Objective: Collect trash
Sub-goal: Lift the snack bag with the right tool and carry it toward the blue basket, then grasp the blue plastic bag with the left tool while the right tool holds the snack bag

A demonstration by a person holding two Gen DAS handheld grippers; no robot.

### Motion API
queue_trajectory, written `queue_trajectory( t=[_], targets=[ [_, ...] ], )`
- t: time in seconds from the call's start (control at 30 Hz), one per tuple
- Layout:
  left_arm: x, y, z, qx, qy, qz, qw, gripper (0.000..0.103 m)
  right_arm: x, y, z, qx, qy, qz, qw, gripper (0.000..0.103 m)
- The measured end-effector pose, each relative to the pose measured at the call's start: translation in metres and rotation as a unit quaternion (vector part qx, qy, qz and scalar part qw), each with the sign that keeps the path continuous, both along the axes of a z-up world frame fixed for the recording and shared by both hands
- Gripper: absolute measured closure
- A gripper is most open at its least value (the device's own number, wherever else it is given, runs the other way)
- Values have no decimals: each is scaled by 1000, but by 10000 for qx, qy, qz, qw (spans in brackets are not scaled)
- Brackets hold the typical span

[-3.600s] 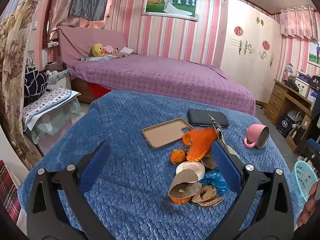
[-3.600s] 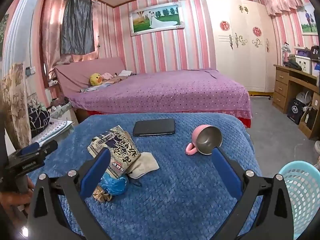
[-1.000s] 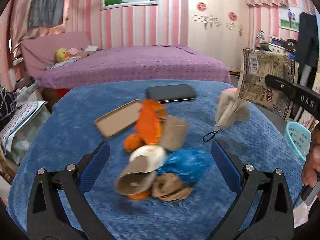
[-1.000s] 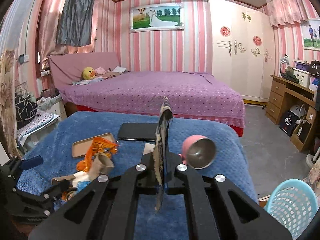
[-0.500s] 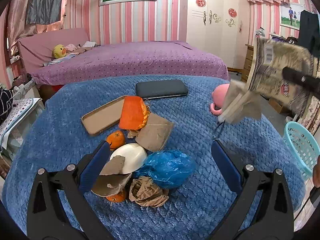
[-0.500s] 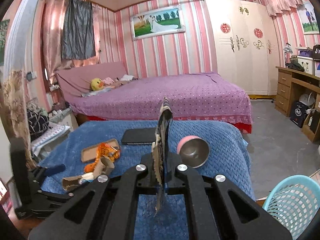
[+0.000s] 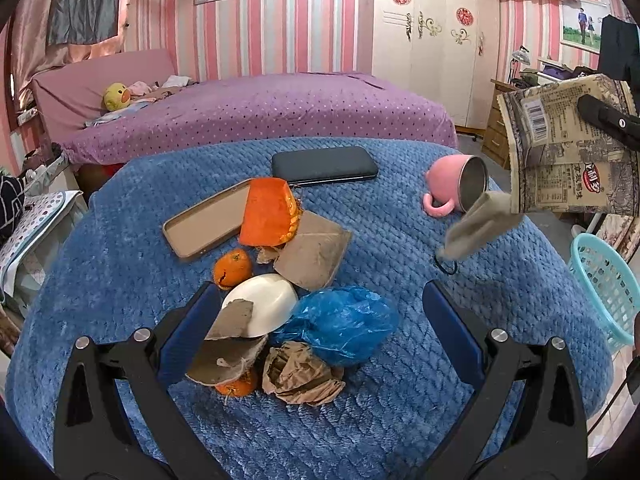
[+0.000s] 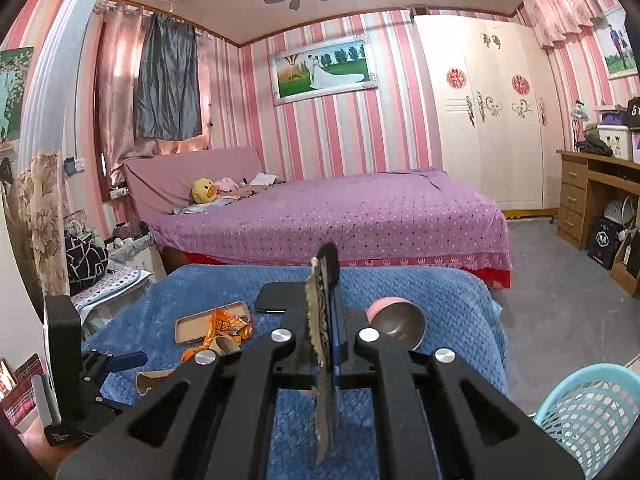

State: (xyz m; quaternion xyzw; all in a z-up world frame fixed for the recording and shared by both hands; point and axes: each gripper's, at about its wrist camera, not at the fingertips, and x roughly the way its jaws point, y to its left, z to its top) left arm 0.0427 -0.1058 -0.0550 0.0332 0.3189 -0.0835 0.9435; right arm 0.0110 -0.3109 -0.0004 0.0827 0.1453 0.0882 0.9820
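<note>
Left wrist view: the left hand-held gripper hangs with jaws wide apart above a trash pile on the blue surface: blue bag, crumpled paper, orange wrapper, cardboard. At the right edge the right hand-held gripper is clamped on a printed packet, held in the air beside the pink cup, with the teal basket lower down, off the surface's edge.

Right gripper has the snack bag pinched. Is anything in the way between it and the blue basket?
Nothing visible. The snack bag, in the right gripper, hangs past the table edge above the blue basket; only open air between.
</note>
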Motion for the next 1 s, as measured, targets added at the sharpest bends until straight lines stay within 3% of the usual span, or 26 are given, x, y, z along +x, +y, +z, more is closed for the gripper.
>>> queue_trajectory(
  t=[0.13, 0.3, 0.53, 0.6, 0.63, 0.7, 0.77, 0.83, 1.0],
  targets=[
    [0, 4, -1, -4, 34, 13, 10000, 5, -4, -1, 3, 170, -79, 134, 9997, 102],
    [0, 8, 0, -30, 35, 15, 10000, 5, -24, -9, 21, 384, -697, 82, 9968, 102],
    [0, 9, 0, -43, 33, 29, 10000, 5, -22, -16, 15, 876, -568, 321, 9940, 102],
    [0, 11, 1, -67, 13, 72, 10000, 5, -28, -6, 19, 309, -704, 18, 9970, 102],
    [0, 12, 2, -80, 10, 85, 9999, 5, -27, -8, 20, 551, -690, 360, 9954, 102],
    [1, 12, 2, -88, 17, 87, 9999, 5, -35, -2, 25, 176, -841, -47, 9963, 102],
    [1, 12, 2, -72, 28, 68, 9999, 5, -35, -2, 27, 284, -869, 306, 9953, 102],
    [1, 9, 0, -43, 49, 20, 10000, 5, -34, 1, 25, 62, -829, 78, 9965, 102],
    [1, -1, -6, 89, 128, -126, 9998, 5, -29, 1, 20, 138, -654, 249, 9975, 102]
  ],
)
